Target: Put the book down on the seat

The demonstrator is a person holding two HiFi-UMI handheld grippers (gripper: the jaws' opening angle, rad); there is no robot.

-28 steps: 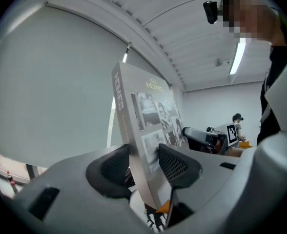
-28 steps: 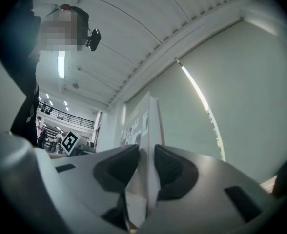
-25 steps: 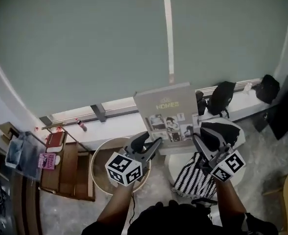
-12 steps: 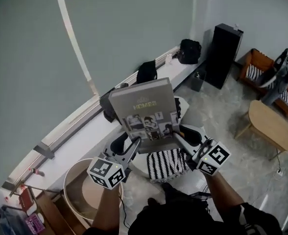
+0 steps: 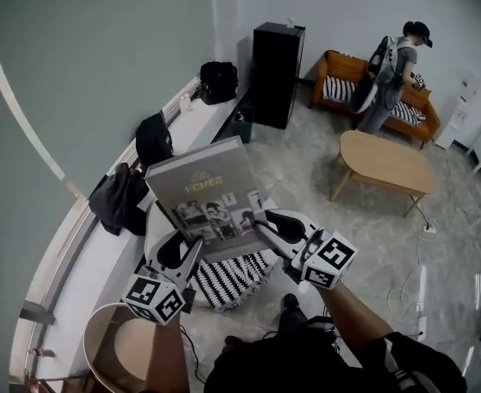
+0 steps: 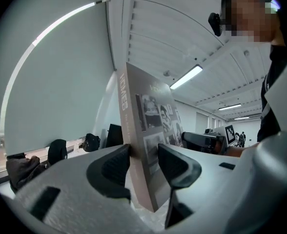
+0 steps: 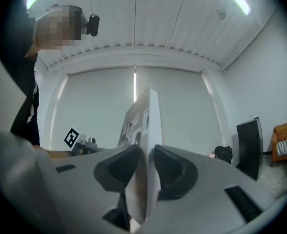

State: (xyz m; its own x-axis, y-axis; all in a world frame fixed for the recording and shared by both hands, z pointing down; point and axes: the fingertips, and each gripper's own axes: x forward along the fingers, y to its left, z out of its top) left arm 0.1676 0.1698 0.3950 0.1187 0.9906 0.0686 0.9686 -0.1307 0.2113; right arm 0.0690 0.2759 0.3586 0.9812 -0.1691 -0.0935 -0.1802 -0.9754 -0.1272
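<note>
A large grey book [image 5: 208,193] with photos on its cover stands upright between my two grippers, above a white seat [image 5: 155,229] with a black-and-white striped cushion [image 5: 234,275]. My left gripper [image 5: 193,250] is shut on the book's lower left edge, by the spine. My right gripper [image 5: 262,224] is shut on its lower right edge. In the left gripper view both pads press the book [image 6: 144,126] near the left gripper [image 6: 143,162] tips. In the right gripper view the right gripper [image 7: 146,165] clamps the thin page edge of the book [image 7: 147,116].
A round wooden tub [image 5: 126,346] stands left of the seat. Dark bags [image 5: 153,137] and a jacket [image 5: 116,199] lie on the window ledge. Further off are a black cabinet [image 5: 275,72], an oval wooden table [image 5: 386,164], an orange sofa [image 5: 345,84] and a standing person [image 5: 392,68].
Both grippers have swung round to the right with the book still held upright between them. The view has turned from the window wall toward the room, and the book sits lower.
</note>
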